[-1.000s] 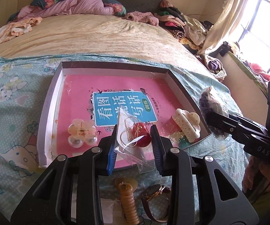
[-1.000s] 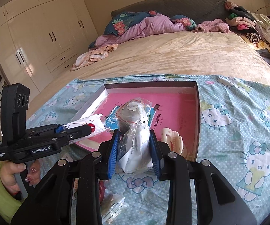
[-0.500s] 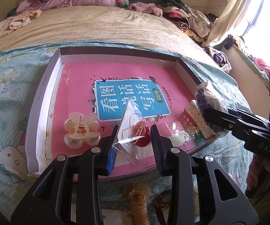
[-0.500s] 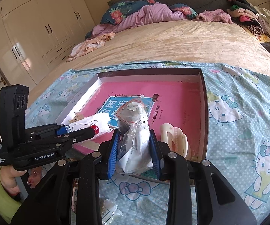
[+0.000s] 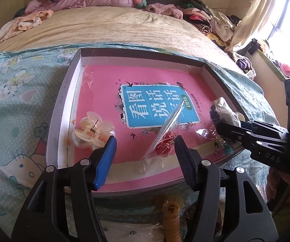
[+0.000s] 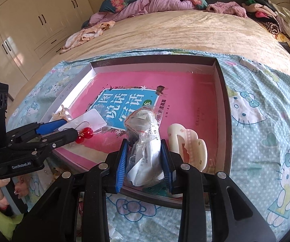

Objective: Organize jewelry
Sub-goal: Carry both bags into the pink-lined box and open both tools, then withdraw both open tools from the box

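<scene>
Left wrist view, left gripper [image 5: 145,141] spread wide over shallow box [image 5: 64,109], earring bag [image 5: 163,139] between its fingers on pink book [image 5: 104,92], clear claw clip [image 5: 91,132] beside; right wrist view, right gripper [image 6: 145,157] clamping crumpled bag [image 6: 145,141], white clip [image 6: 189,145] in box.

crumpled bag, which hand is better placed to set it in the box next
Right. The right tool is shut on the crumpled bag, just over the box rim. The left tool is open, with the earring bag lying between its fingers.
</scene>
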Demonstrator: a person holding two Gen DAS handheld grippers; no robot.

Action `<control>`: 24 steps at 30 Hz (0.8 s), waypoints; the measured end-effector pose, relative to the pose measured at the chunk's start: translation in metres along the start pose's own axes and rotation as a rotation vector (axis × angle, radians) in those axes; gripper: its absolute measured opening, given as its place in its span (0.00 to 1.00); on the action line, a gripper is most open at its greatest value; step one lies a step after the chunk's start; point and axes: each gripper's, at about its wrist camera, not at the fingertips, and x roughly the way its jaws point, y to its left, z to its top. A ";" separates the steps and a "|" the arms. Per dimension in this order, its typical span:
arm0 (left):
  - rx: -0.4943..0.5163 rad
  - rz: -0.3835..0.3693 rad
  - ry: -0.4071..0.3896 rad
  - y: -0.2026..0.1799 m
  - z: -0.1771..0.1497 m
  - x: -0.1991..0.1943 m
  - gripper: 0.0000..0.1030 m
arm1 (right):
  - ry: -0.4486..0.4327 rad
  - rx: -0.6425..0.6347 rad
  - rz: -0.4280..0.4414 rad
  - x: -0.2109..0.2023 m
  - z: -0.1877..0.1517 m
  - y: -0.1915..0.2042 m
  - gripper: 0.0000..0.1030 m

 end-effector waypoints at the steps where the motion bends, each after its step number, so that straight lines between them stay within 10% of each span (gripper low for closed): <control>1: 0.000 -0.002 -0.003 0.000 0.000 -0.001 0.50 | 0.000 -0.001 -0.005 0.001 0.001 0.001 0.31; 17: -0.007 0.005 -0.055 0.002 0.003 -0.027 0.52 | -0.097 -0.010 -0.041 -0.041 0.000 0.011 0.77; 24: -0.006 0.001 -0.075 -0.002 0.002 -0.041 0.64 | -0.141 0.002 -0.041 -0.067 -0.005 0.011 0.80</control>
